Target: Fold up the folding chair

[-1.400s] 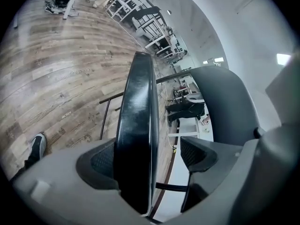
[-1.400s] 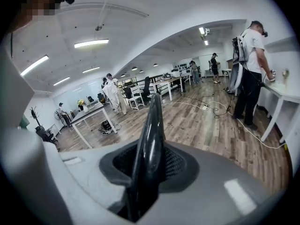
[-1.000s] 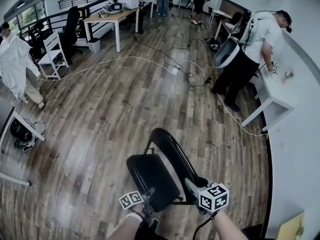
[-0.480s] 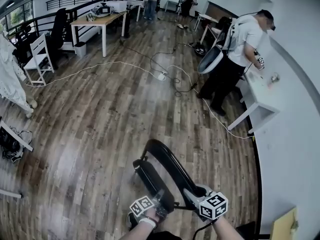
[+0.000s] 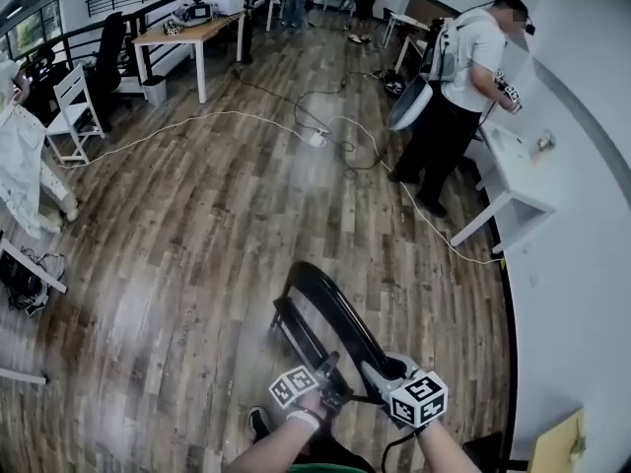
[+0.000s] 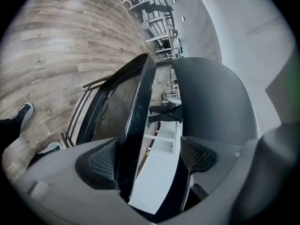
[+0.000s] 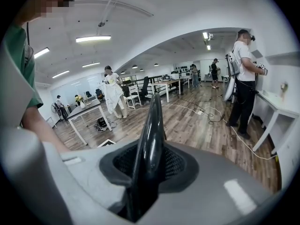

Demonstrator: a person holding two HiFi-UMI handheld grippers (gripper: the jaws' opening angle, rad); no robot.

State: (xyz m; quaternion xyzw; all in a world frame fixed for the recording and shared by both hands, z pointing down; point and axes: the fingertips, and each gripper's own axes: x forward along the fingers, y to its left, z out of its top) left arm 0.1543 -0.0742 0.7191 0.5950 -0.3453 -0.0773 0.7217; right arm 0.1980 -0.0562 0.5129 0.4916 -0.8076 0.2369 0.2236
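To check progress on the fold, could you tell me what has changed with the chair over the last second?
The left gripper, with the edge of the seat between its jaws, has swung it up from flat to nearly against the backrest. The right gripper stays clamped on the backrest; nothing was let go.

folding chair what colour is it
Black all over: seat, back and frame. The folding chair shows best in the head view.

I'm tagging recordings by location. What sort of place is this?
Most likely an open-plan office or lab workspace: long desks with an office chair beside them, cables trailing across the wood-look floor, and a person working at a white wall counter.
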